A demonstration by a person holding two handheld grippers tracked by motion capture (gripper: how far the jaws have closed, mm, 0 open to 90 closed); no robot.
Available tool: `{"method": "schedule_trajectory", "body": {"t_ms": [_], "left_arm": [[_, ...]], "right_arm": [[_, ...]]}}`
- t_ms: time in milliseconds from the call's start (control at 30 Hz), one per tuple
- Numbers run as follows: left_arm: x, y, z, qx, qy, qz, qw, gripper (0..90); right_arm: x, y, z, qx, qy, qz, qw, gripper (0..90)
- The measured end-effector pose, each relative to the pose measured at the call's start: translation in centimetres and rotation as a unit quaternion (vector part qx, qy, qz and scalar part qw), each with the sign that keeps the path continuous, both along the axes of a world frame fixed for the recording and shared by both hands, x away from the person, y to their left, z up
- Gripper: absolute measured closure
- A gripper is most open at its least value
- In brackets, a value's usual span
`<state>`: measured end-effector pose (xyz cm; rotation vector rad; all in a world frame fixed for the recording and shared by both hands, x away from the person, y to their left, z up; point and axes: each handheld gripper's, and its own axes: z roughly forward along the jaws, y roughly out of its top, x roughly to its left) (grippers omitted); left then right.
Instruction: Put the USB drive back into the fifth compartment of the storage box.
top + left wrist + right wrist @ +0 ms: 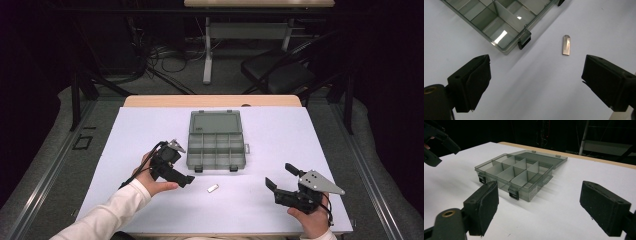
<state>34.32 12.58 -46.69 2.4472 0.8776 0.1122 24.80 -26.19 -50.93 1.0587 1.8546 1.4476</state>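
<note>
A small silver USB stick (213, 188) lies on the white table just in front of an open grey compartment box (216, 150). My left gripper (181, 172) hovers left of the stick, open and empty. In the left gripper view the stick (566, 45) lies ahead between the wide-apart jaws of the left gripper (536, 82), right of the box corner (506, 32). My right gripper (280, 176) is at the front right, open and holding nothing. From the right gripper (539, 207) the box (516, 173) stands ahead with its dividers showing and its compartments looking bare.
The box lid (216, 122) lies flat behind the box. The white table sheet (280, 135) ends at a wooden far edge (210, 101). Beyond it are a dark chair (280, 75) and desk legs. The left gripper (441, 150) appears at the upper left of the right gripper view.
</note>
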Motion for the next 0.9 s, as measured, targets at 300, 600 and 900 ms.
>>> {"method": "schedule_trajectory", "body": {"t_ms": [300, 600, 900], "left_arm": [[0.4, -1.5, -0.5, -0.002, 0.006, -0.007, 1.0, 14.6], [0.6, -2.6, -1.0, 0.007, 0.007, -0.015, 0.9998, 15.8], [0.7, -3.6, -1.3, 0.013, 0.01, -0.021, 0.9996, 20.7]], "right_arm": [[0.0, 0.0, 0.0, -0.003, 0.001, 0.002, 1.0, 15.5], [0.0, 0.0, -0.1, -0.003, 0.0, 0.003, 1.0, 15.5], [0.0, 0.1, -0.1, -0.004, 0.001, 0.004, 1.0, 15.6]]}}
